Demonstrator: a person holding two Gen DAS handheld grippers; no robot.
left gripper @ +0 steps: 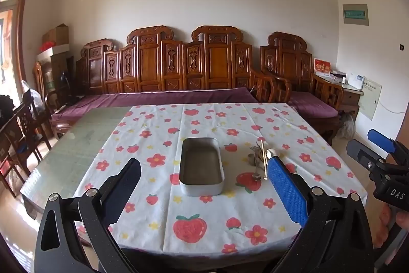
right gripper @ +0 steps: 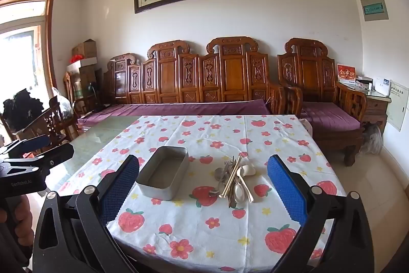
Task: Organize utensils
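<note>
Both hand-held grippers are hanging back off the near edge of the worktop, so I'd call this the very start: nothing picked up yet. Left hand-held gripper [left gripper: 204,186] has its blue-padded fingers spread wide with nothing between them, and the right hand-held gripper [right gripper: 203,186] is the same, wide open and empty.

The jumbled pile of metal spoons and forks, pale wooden chopsticks and a white ceramic spoon [right gripper: 235,181] sits on the white strawberry-and-flower tablecloth [right gripper: 204,227], just beside the empty grey rectangular metal tin [right gripper: 163,174], at about 3 o'clock from it.

Next move, I'd guess: the right one goes forward toward 12 o'clock, comes down on one piece at the edge of the pile and closes on it alone, since everything's crossed over.

Right view lays the whole pile out clearly. Left view hides part of it behind its own right finger, but looks straight down into the tin [left gripper: 200,165] and catches the other gripper at 3 o'clock.
</note>
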